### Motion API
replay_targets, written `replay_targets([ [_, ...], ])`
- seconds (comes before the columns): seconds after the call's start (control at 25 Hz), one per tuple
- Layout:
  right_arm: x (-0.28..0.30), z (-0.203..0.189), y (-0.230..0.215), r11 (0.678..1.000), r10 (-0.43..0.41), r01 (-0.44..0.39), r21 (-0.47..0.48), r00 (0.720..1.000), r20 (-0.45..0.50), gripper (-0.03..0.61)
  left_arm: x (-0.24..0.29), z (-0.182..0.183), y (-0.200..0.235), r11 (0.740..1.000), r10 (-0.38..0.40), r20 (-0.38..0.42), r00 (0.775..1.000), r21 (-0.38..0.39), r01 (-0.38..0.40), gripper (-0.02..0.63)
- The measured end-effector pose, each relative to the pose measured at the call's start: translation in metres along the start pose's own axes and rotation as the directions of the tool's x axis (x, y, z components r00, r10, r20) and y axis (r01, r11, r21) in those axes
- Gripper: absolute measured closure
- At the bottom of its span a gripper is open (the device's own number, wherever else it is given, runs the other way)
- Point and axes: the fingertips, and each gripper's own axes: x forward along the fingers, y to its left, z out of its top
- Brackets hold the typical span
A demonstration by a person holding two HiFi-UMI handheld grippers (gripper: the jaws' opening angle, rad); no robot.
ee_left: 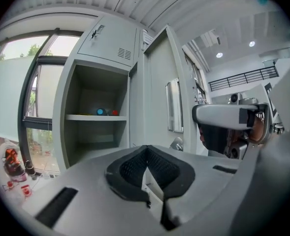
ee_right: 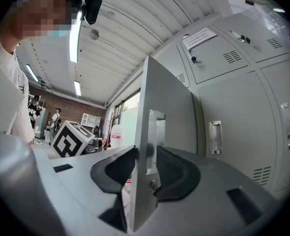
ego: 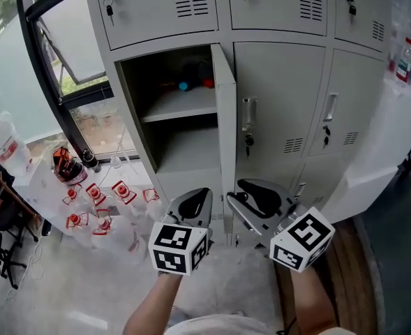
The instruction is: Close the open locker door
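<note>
Between right gripper (ee_right: pixel 145 151) jaws, door edge (ee_right: pixel 145 92), seemingly unclamped; head view obscures.

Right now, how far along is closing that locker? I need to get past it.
Done: nothing yet; the door stands wide open, edge-on to the person. In hand: the right claw straddles the door's free edge, jaws apart; the left claw is shut and empty. Left: swing the door shut over the shelf.
</note>
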Motion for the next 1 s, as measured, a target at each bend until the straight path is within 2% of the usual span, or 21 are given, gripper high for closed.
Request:
replay_targets([
  [0.16, 0.017, 0.0, 0.012, 0.999, 0.033, -0.033, -0.012, 0.999, 0.005, 0.454, -0.013, -0.004, 0.021, 0.999, 0.05, -0.013, 0.999, -0.004, -0.05, 0.606],
  [0.48, 0.047, -0.004, 0.026, 0.993, 0.111, -0.113, 0.044, 0.993, 0.043, 0.454, -0.031, -0.013, 0.056, 0.991, 0.131, -0.043, 0.991, -0.006, -0.131, 0.606],
  [0.8, 0.07, -0.005, 0.036, 0.985, 0.158, -0.161, 0.055, 0.986, 0.048, 0.465, -0.035, -0.011, 0.073, 0.986, 0.167, -0.042, 0.985, -0.01, -0.168, 0.606],
  [1.0, 0.089, -0.006, 0.042, 0.985, 0.16, -0.164, 0.062, 0.985, 0.066, 0.471, -0.036, -0.016, 0.092, 0.984, 0.175, -0.044, 0.984, -0.019, -0.176, 0.606],
])
